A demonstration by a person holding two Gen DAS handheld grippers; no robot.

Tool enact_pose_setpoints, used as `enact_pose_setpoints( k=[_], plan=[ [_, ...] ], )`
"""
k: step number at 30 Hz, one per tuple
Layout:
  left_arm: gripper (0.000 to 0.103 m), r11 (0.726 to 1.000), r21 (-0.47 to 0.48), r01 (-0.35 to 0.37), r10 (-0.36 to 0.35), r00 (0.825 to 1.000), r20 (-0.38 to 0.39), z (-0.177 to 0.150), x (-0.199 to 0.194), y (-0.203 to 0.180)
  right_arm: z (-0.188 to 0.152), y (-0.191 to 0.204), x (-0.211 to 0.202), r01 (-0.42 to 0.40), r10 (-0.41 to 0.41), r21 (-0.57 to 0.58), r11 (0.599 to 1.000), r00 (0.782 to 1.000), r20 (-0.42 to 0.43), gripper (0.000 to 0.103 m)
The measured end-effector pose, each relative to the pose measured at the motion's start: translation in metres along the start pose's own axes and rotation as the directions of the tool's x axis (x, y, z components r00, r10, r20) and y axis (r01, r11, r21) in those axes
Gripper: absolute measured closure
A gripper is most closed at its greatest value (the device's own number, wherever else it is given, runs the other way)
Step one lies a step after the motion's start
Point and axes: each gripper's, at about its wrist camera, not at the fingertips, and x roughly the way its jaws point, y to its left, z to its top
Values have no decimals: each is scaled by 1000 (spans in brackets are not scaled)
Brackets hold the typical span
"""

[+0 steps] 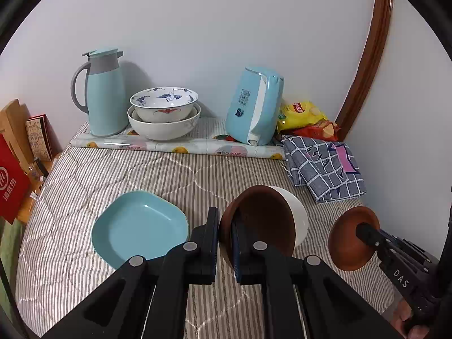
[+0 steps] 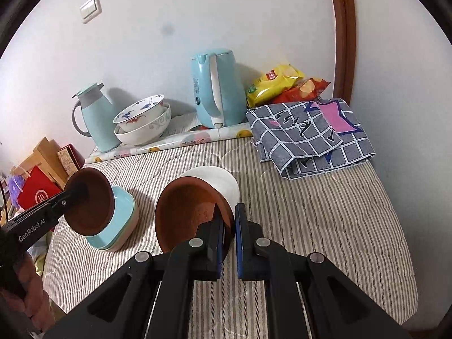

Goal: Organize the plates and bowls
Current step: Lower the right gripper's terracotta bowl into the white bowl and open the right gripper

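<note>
Two handheld grippers are working above a bed-like surface covered in a grey-and-white striped quilt, set into a corner of white walls with a brown wooden door frame.

Nearest, the left gripper is clamping the rim of a bowl, brown inside and white outside. The right gripper is likewise pinching the rim of a second such bowl. Both bowls are hanging tilted on edge.

Just beyond, a light-blue plate stack is lying on the quilt. A folded checked cloth is lying farther right.

Farthest, along the wall, are standing:
- one thermos jug
- two nested patterned bowls
- one blue kettle
- two snack bags
</note>
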Motion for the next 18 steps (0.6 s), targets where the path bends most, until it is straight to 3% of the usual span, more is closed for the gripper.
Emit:
enact_pose_setpoints(
  k=[18],
  plan=[
    [94,1000,-17,-6,6,1000,-29,16,29,18,17,12,37,1,-1,-6,1000,999,-37,95]
  ],
)
